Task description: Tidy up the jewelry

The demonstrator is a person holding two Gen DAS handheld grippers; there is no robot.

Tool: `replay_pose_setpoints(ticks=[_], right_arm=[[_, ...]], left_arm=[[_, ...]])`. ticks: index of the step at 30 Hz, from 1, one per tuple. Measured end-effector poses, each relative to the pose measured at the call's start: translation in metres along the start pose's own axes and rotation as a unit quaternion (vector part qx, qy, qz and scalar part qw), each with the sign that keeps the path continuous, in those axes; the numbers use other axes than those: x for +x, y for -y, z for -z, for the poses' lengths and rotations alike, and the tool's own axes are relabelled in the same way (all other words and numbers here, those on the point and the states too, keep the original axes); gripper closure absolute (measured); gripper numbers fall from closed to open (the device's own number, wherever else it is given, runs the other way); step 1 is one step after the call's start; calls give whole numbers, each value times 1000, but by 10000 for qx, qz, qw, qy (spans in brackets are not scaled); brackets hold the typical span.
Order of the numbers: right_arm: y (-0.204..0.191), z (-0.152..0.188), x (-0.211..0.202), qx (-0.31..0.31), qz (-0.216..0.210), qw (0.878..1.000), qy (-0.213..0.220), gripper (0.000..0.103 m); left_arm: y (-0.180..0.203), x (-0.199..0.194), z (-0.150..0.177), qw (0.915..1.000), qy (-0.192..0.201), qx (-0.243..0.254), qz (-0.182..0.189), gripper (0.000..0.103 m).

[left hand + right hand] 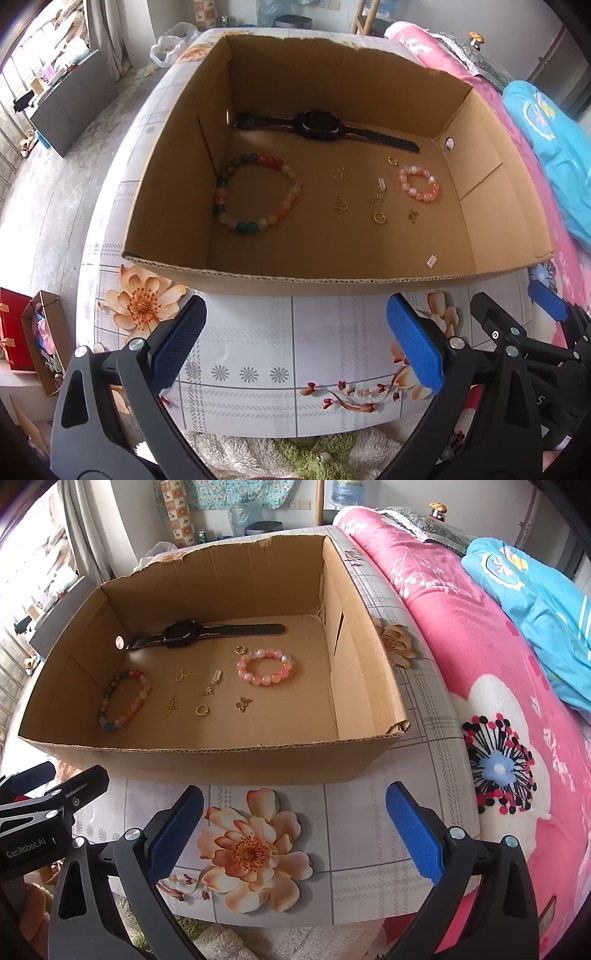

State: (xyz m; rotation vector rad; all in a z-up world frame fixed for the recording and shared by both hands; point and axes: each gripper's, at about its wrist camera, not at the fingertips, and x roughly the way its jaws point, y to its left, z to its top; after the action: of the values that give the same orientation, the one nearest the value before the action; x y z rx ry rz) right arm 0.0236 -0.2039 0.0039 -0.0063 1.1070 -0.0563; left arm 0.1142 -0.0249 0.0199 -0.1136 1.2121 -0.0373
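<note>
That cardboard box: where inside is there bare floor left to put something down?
The near strip of the cardboard box floor, behind its front wall, is bare except a small silver charm at right. The middle is crowded: multicolour bracelet, gold pieces, pink bracelet. The watch fills the back.

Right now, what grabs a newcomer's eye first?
The open cardboard box on the floral table, with jewelry spread over its floor: a black watch along the far wall, a multicolour bead bracelet left, a pink bracelet right. Both tongs, left and right, are open outside its near wall.
</note>
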Motion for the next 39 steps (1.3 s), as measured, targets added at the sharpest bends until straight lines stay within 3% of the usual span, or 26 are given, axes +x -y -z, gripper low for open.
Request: replay_pose_setpoints(ticks=[39], right_arm=[[-1, -2, -1, -19, 15, 10000, -23, 7]], left_arm=[[-1, 4, 0, 9999, -127, 1, 23, 9]])
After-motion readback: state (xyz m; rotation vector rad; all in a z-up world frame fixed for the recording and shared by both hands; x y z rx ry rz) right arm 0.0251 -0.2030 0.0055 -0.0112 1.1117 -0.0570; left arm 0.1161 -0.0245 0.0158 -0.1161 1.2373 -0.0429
